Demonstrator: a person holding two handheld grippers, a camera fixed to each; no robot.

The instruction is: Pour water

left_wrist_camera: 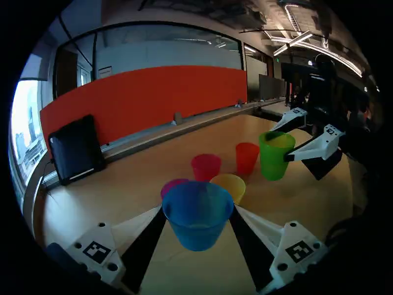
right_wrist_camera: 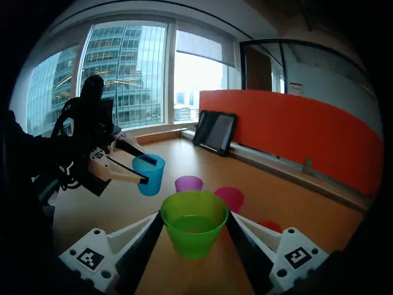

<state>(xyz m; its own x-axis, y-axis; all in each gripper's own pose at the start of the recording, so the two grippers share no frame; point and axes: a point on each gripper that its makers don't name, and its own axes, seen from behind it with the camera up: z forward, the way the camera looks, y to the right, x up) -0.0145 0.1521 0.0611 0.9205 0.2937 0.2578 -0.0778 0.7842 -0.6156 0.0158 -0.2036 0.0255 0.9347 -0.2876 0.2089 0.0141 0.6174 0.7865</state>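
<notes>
Over the surface [left_wrist_camera: 147, 167], my left fingers [left_wrist_camera: 140, 226] pinch the blue cup [left_wrist_camera: 197, 221] under its rim, my right fingers [right_wrist_camera: 137, 231] the water-laden, likely squashy green cup [right_wrist_camera: 194, 236].

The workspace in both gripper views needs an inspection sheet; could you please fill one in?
Surface: wooden table, light in colour.
Job's things: blue cup and green cup, both upright; the green cup holds some liquid. A pink cup, red cup, yellow cup and purple cup stand on the table.
Clutter: dark tablet propped up at the table's far edge.
Grippers: left claw shut on the blue cup; right claw shut on the green cup.
Cables: nothing seen.
Surroundings: orange partition; large windows onto tall buildings.
</notes>
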